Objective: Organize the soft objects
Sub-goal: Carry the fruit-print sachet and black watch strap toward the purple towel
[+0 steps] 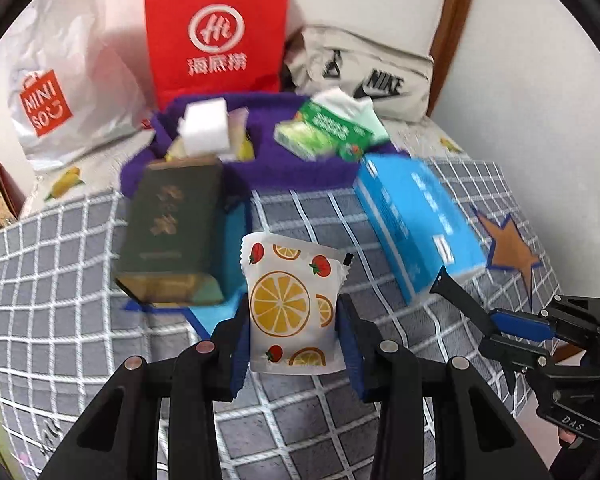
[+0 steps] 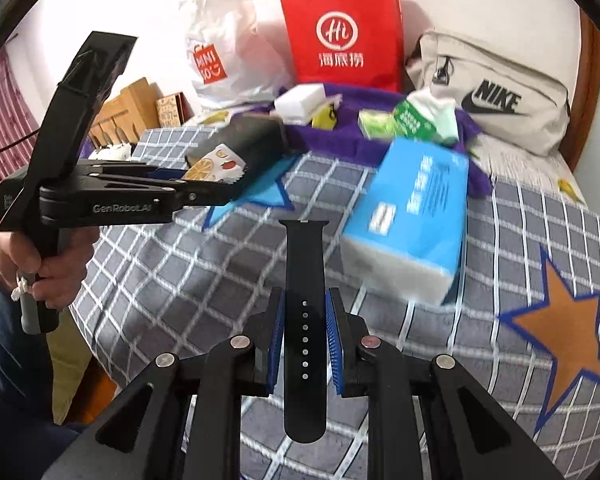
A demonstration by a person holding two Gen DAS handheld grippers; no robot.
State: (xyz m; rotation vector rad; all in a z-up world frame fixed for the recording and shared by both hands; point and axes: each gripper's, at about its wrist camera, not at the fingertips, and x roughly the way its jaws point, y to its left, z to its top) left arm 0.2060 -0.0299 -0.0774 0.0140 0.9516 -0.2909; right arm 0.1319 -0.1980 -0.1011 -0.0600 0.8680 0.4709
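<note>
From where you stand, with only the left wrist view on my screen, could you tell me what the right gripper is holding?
Observer: The right gripper is shut on a black watch strap, its row of holes facing the right wrist camera.
Operator: Thank you. Does the strap's lower end hang free?
Observer: Yes, its rounded end pokes out behind the fingers, touching nothing.
Operator: And can you see who holds my left gripper?
Observer: A hand wraps its handle, and the left gripper is shut on the fruit-print sachet.
</note>
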